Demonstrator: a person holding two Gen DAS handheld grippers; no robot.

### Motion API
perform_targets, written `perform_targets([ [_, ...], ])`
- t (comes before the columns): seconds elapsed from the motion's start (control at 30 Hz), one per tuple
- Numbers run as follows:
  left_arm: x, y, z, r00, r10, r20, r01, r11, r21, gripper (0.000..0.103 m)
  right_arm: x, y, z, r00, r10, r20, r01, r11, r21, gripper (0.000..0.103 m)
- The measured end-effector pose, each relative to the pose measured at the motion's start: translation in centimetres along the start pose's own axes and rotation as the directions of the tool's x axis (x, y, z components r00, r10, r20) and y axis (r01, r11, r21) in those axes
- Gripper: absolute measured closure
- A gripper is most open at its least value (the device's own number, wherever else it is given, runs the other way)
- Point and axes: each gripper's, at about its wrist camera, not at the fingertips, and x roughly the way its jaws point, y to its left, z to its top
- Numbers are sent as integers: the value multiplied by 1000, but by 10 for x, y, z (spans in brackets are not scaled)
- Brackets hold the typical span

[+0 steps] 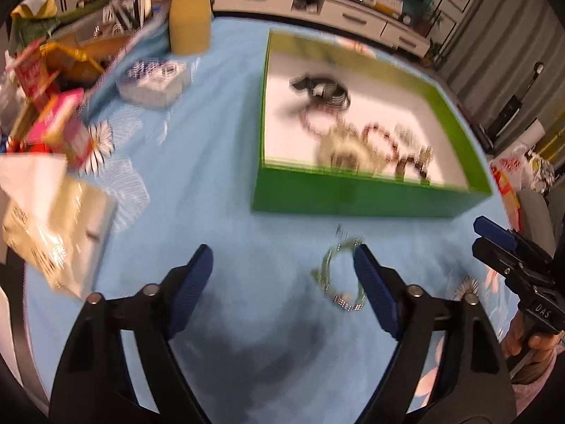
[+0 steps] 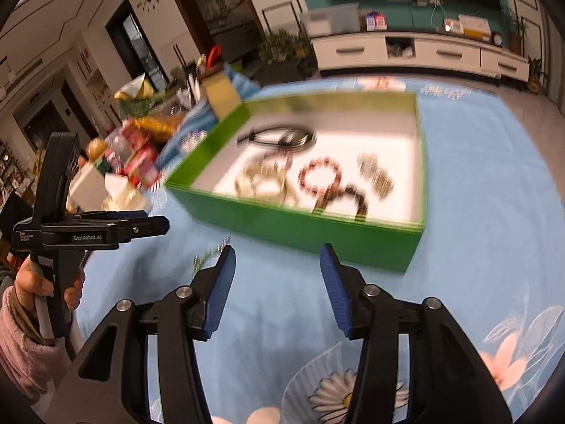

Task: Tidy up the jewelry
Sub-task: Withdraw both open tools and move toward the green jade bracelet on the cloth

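A green box (image 1: 353,196) with a white inside stands on the light blue cloth and holds several bracelets and necklaces (image 1: 367,137); it also shows in the right wrist view (image 2: 310,226). A pale green and silver bracelet (image 1: 337,275) lies on the cloth in front of the box, just inside the right finger of my left gripper (image 1: 282,279), which is open and empty. My right gripper (image 2: 277,282) is open and empty over the cloth near the box's front wall. The bracelet (image 2: 204,258) is partly hidden behind its left finger. Both views are blurred.
Clutter fills the left side of the table: a crinkled plastic bag (image 1: 53,226), pink and red packets (image 1: 60,123), a clear plastic case (image 1: 155,81) and a yellow container (image 1: 189,17). A white cabinet (image 2: 416,53) stands beyond the table.
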Motion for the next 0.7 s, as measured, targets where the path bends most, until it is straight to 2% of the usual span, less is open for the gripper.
perform_targets([
  [0.03,4,0,-4,1000,-6,-13,6,1000,-5,30,7,2,-5,1000,12,-25,-12,1000,0,52],
  [0.17,15,-1,-16,999,-23,-42,21,999,-35,33,26,13,-14,997,20,-70,-21,1000,-21,52],
  [0.27,21,-7,-22,999,0,-47,-1,1000,-31,35,42,20,-15,995,21,-93,-25,999,-43,52],
  [0.57,35,-32,-24,990,142,-12,-140,985,103,37,71,27,-7,988,57,-142,-70,993,-91,52],
  [0.7,34,-33,-27,989,150,-4,-148,977,153,41,82,31,-4,983,80,-165,-103,986,-132,52],
])
